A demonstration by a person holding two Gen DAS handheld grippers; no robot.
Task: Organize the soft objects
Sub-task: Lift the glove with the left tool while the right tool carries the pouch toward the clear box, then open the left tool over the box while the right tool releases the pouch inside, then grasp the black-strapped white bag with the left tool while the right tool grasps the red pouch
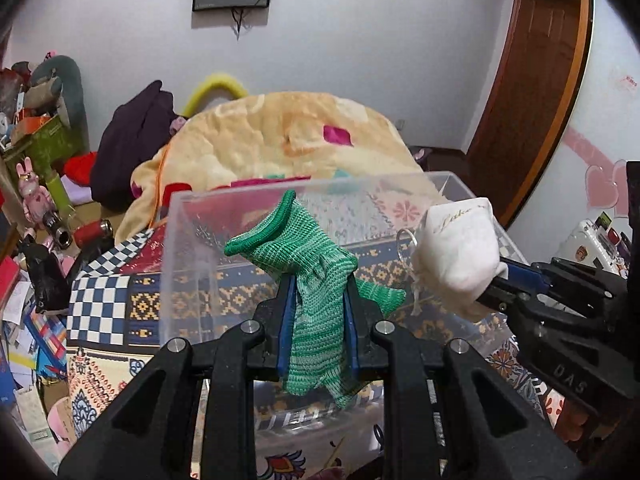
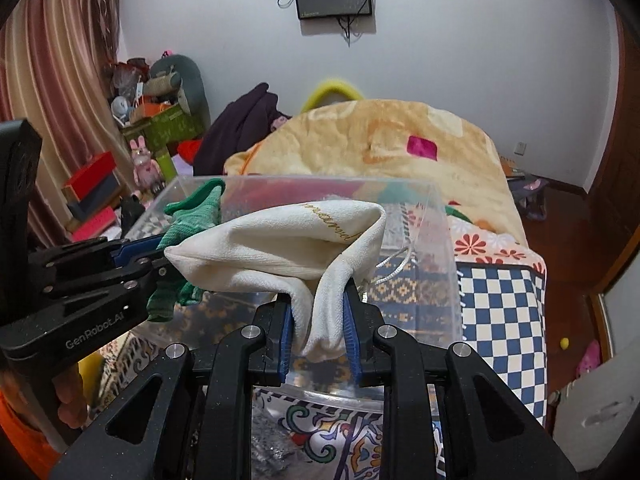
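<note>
My left gripper (image 1: 319,292) is shut on a green knitted glove (image 1: 316,264) and holds it over the clear plastic box (image 1: 188,264). My right gripper (image 2: 318,300) is shut on a white cloth pouch (image 2: 280,244) with gold script and a drawstring, also held over the clear box (image 2: 448,240). In the left wrist view the right gripper (image 1: 496,284) comes in from the right with the pouch (image 1: 460,248). In the right wrist view the left gripper (image 2: 160,258) comes in from the left with the glove (image 2: 192,216).
The box stands on a patterned, checkered bedspread (image 1: 100,312). Behind it lies a heaped yellow blanket (image 1: 280,136) and a dark purple garment (image 1: 132,148). Cluttered toys and boxes (image 1: 36,152) fill the left side. A wooden door (image 1: 532,92) is at the right.
</note>
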